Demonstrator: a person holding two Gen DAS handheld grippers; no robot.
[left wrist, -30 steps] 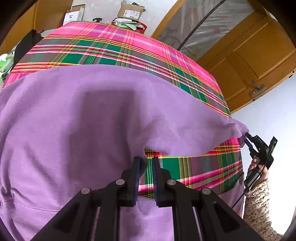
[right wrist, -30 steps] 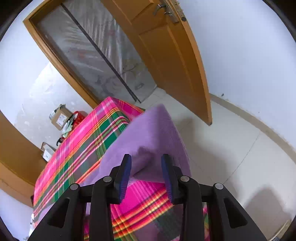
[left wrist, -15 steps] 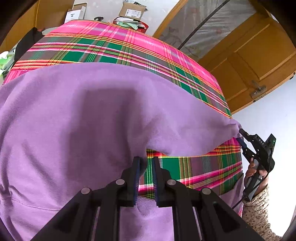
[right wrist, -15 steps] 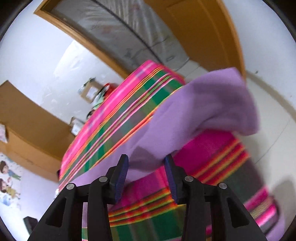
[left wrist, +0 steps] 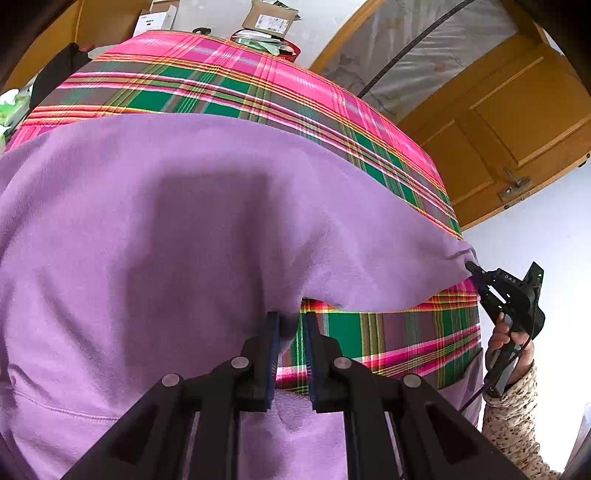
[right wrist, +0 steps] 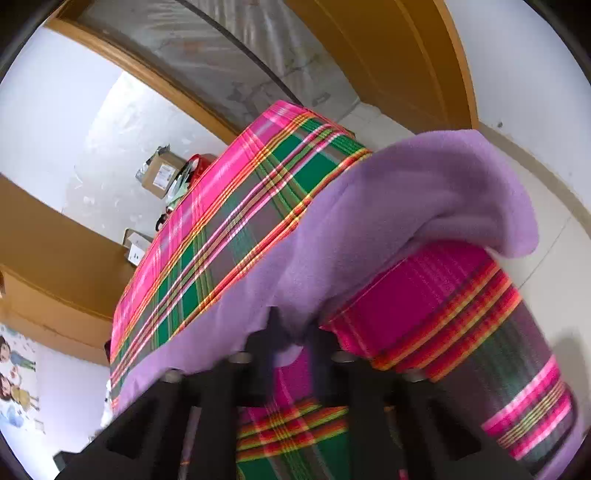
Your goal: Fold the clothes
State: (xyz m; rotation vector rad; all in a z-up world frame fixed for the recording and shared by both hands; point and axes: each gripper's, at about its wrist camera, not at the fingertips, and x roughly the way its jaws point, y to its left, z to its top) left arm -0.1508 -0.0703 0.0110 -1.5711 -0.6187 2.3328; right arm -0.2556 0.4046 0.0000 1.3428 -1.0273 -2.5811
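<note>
A purple fleece garment (left wrist: 184,258) lies spread over the table's pink and green plaid cloth (left wrist: 258,85). My left gripper (left wrist: 290,332) is at its near edge, its jaws shut on a fold of the fleece. One part of the garment stretches right to the table's edge, where my right gripper (left wrist: 474,267), held by a hand (left wrist: 506,339), pinches its tip. In the right wrist view the right gripper (right wrist: 293,332) is blurred and dark, shut on the purple garment (right wrist: 406,206), which arches over the plaid cloth (right wrist: 221,240).
Cardboard boxes (left wrist: 269,16) and a red basket (left wrist: 288,48) sit beyond the table's far end. A wooden door (left wrist: 517,122) stands open to the right, near a plastic-covered doorway. Pale floor (right wrist: 546,229) lies past the table's right side.
The right gripper's jaws have closed on the garment's end and the fleece now stretches taut to the right. Its camera has swung down toward the table. The left gripper has stayed put.
</note>
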